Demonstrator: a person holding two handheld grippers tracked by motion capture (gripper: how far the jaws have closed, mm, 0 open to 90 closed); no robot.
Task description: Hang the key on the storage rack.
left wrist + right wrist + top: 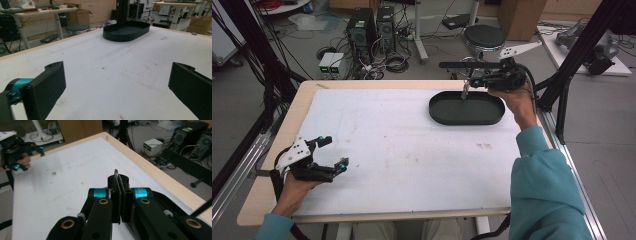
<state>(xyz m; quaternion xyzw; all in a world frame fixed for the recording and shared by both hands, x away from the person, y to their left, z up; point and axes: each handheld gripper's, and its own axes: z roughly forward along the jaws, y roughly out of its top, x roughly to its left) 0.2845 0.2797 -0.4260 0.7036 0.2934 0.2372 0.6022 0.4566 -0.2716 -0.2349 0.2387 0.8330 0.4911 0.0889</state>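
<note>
1. Teal sleeve (544, 190) of the person's right arm, bottom right of the high view, on the near side of the tray.
2. Desk (412, 145): wooden edge, white top with a few faint stains. The tray sits at its far right; the stretch between the tray and the left gripper is bare.
3. Tray (467, 117): black, oval, low wall, flat on the desk. In the left gripper view it lies straight ahead, well apart from the jaws (126, 31).
4. Right gripper (469, 82): held in the right hand (517, 100) above the tray's far rim, body over the tray's right end, jaws pointing left across it. The right gripper view shows the jaws squeezed narrow (118, 178), clamped on a thin piece.
5. Left gripper (334, 152): held in the left hand (294, 190), well apart from the tray at the desk's near left corner, low over the surface. Jaws stand wide with nothing between them; the left gripper view shows bare desk in the gap (117, 67).
6. Thin piece (465, 91): small, grey and flat, pinched in the right gripper, hanging down over the tray's far side and apart from the tray floor. Its tip pokes out just past the jaw ends (116, 172). Too small to tell what it is.
</note>
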